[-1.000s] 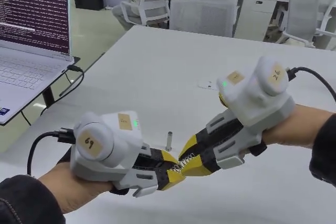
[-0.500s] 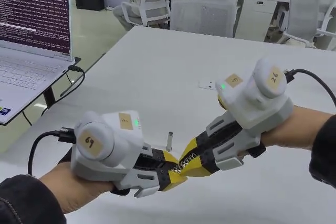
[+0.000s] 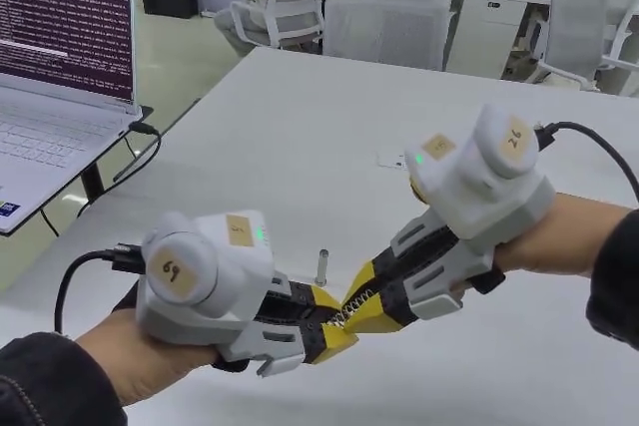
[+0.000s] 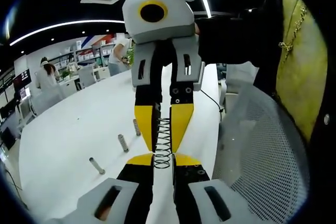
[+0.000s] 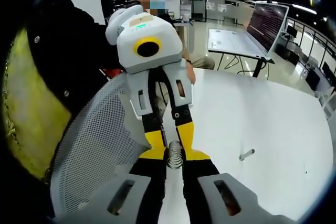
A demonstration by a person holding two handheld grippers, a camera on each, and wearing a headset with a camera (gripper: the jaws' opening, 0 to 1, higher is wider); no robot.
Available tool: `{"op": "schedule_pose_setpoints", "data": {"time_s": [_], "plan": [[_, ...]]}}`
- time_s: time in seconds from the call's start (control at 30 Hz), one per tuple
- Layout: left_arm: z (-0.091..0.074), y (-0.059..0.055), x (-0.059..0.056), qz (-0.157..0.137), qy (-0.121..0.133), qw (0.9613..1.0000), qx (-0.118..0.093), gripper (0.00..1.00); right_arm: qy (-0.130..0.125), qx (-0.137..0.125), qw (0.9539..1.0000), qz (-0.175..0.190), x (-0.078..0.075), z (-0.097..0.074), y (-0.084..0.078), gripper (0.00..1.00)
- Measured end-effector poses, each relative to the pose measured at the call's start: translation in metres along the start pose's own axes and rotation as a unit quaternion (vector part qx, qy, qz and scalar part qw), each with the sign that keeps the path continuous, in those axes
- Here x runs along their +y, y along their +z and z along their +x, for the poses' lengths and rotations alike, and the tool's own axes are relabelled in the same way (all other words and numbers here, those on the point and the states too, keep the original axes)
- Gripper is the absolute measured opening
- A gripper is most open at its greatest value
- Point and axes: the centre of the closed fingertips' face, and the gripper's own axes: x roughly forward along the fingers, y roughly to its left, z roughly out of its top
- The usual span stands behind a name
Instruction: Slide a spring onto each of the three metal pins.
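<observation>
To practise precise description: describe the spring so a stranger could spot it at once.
On the white table, near the person, the left gripper and right gripper meet tip to tip. The spring is pinched between their yellow tips. It is a thin wire coil, unlike the smooth solid pins standing nearby.

Left tongs (image 3: pixel 335 328), right tongs (image 3: pixel 355 302) tip-to-tip, both pinching spring (image 3: pixel 346 315).
</observation>
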Motion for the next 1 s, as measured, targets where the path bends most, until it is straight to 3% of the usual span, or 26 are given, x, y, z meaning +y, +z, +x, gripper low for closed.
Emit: {"op": "schedule_pose_setpoints", "data": {"time_s": [0.57,0.77,1.0], "plan": [[-0.009,-0.012,0.012,-0.050,0.030,0.9983,0.000,0.52,-0.017,0.018,0.9997,-0.002,-0.009,-0.006,-0.006,0.08],[-0.014,-0.013,0.016,-0.077,0.039,0.9963,-0.007,0.70,-0.019,0.022,0.9996,-0.002,-0.011,-0.007,-0.008,0.08],[-0.019,-0.018,0.026,-0.097,0.066,0.9930,-0.013,0.89,-0.021,0.027,0.9994,-0.004,-0.013,-0.009,-0.009,0.08]]}}
